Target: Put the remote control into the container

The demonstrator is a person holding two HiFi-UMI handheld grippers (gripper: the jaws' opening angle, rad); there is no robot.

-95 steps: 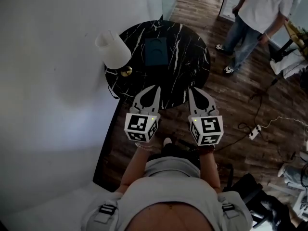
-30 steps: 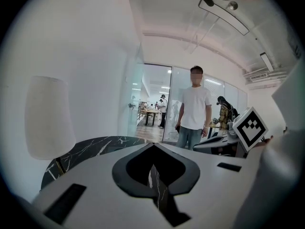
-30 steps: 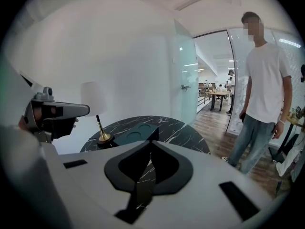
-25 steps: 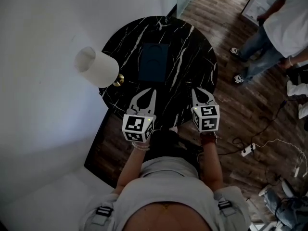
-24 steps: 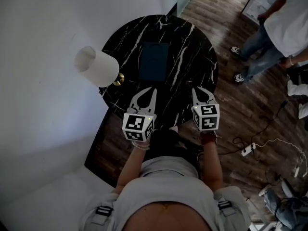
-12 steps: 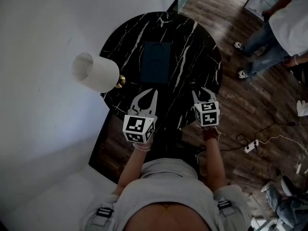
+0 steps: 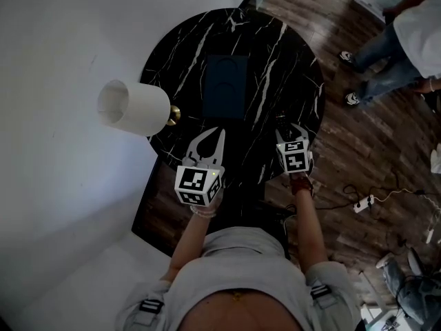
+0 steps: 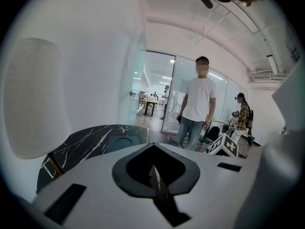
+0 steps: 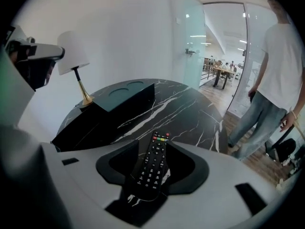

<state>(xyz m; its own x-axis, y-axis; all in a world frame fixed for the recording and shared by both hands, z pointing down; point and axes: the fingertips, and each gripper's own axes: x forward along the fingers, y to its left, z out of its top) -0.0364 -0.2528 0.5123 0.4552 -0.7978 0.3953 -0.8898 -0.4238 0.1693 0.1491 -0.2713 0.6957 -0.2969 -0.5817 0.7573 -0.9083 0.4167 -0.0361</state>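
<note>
A black remote control (image 9: 153, 166) lies on the black marble table (image 7: 275, 54) near its front right edge. My right gripper (image 9: 155, 145) stands around it with its jaws opening; the remote rests between them and the pads do not press on it. In the head view the right gripper (image 7: 293, 131) hides the remote. The container (image 7: 226, 87) is a dark teal box in the middle of the table, also in the right gripper view as the container (image 9: 126, 97) beyond the remote. My left gripper (image 7: 207, 138) hovers shut and empty at the table's front edge.
A white-shaded lamp (image 7: 134, 107) with a brass foot stands at the table's left edge against the white wall. A person (image 7: 406, 40) stands on the wooden floor to the right. A power strip (image 7: 363, 203) and cables lie on the floor.
My right gripper has moved forward over the table's front right edge and its jaws have spread apart. The left gripper has kept its place and stays shut.
</note>
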